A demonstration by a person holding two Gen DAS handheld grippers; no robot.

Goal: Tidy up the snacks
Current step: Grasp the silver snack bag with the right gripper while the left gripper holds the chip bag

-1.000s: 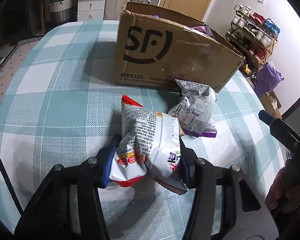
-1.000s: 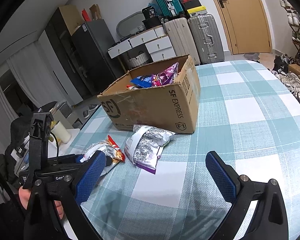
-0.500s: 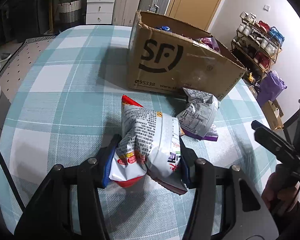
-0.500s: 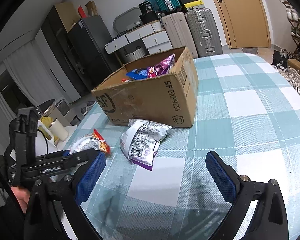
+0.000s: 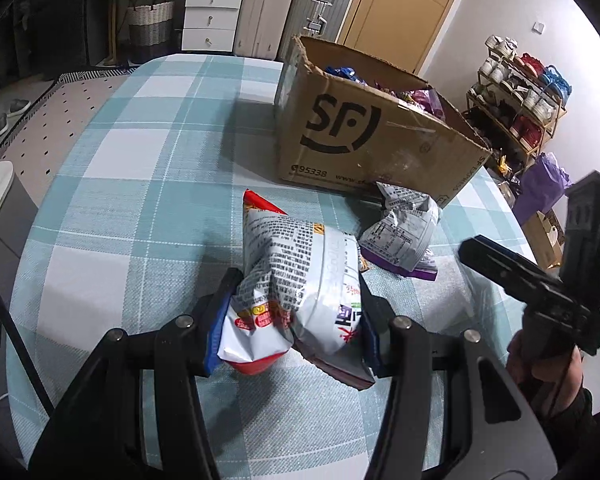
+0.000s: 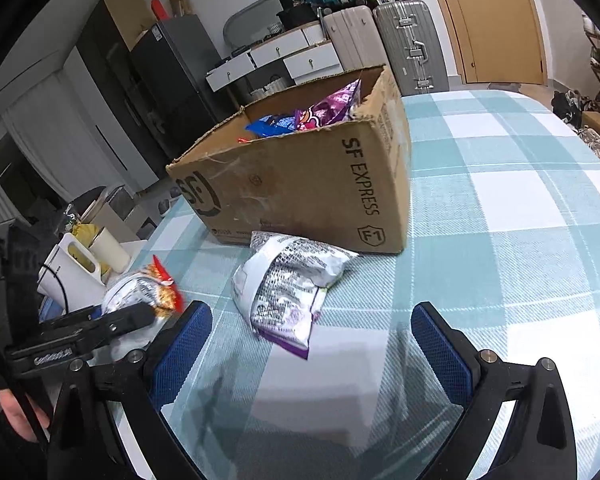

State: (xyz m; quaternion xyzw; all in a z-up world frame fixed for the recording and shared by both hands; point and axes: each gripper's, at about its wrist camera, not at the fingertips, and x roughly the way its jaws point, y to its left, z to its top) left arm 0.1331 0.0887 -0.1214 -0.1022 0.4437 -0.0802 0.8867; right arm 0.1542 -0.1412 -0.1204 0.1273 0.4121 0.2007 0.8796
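My left gripper (image 5: 294, 320) is shut on a silver and red snack bag (image 5: 300, 276) and holds it above the checked tablecloth; the bag also shows in the right wrist view (image 6: 148, 292). A silver and purple snack bag (image 5: 404, 232) lies on the table against the open SF cardboard box (image 5: 364, 136), which holds several snack packets. In the right wrist view that purple bag (image 6: 288, 288) lies just ahead of my right gripper (image 6: 312, 344), which is open and empty above the table. The box (image 6: 300, 188) stands behind it.
The table (image 5: 140, 168) has a teal and white checked cloth. Suitcases (image 5: 292, 12), white drawers and a door stand behind the table. A shoe rack (image 5: 520, 96) is at the right. A white stand with cups (image 6: 80, 260) sits beside the table's left edge.
My left gripper has lifted the red bag higher, so the box's inside comes into view. My right gripper has moved closer to the purple bag and the box.
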